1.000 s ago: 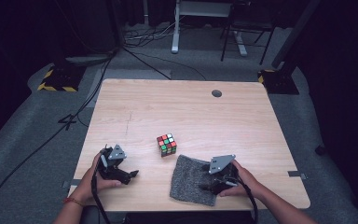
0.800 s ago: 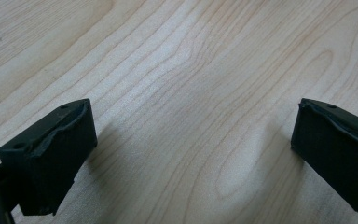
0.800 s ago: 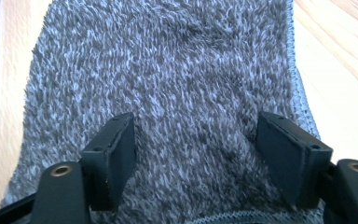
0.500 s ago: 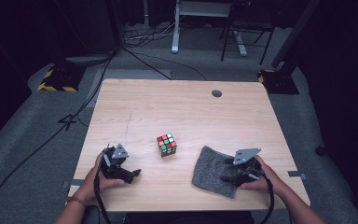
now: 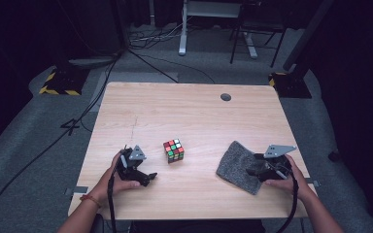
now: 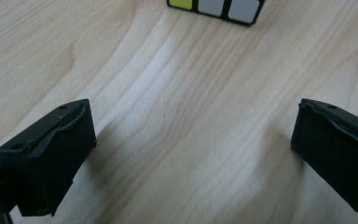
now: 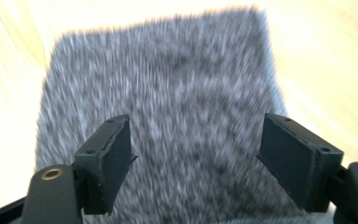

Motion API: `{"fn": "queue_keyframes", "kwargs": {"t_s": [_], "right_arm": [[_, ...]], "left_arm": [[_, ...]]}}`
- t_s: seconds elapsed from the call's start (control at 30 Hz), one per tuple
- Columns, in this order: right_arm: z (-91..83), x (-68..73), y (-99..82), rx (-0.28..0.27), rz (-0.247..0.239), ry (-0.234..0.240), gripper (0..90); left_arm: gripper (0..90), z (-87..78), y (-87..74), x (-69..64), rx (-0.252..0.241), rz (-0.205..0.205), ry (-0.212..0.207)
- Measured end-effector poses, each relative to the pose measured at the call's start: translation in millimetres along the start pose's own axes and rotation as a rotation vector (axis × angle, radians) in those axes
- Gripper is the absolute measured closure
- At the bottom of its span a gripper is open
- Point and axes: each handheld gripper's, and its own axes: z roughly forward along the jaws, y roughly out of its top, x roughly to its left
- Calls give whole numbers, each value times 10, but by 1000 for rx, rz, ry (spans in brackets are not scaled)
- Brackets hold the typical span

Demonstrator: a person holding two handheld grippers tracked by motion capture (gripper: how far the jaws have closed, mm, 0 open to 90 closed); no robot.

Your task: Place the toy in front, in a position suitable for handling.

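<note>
Cloth (image 5: 238, 165) under open R hand-held gripper (image 5: 253, 171), unclamped.

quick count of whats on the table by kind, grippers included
puzzle cube: 1
grey cloth: 1
grippers: 2, left gripper and right gripper, both with jaws open
total: 4

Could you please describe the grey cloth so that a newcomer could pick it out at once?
Start at the wooden table and go to its near right corner. The grey cloth lies flat there, under the right gripper. It is soft, fuzzy and plain grey, unlike the small many-coloured puzzle cube at mid-table.
</note>
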Motion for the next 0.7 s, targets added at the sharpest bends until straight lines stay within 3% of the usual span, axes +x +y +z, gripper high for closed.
{"fn": "queue_keyframes", "kwargs": {"t_s": [0.13, 0.17, 0.27, 0.37, 0.43, 0.7], "right_arm": [[6, 43, 64, -10, -22, -22, 227], [65, 78, 88, 3, -29, -1, 240], [182, 117, 87, 45, -51, -3, 240], [238, 111, 77, 64, -43, -1, 224], [271, 84, 53, 68, -24, 10, 217], [249, 74, -34, 40, 3, 8, 221]], "left_arm": [[5, 63, 74, 10, 1, 7, -5], [5, 106, 125, 22, 2, 14, -13], [6, 172, 200, 30, 3, 26, -24], [3, 208, 244, 39, 5, 27, -30], [4, 259, 306, 43, 6, 51, -44], [2, 388, 458, -23, 11, 58, -55]]}}
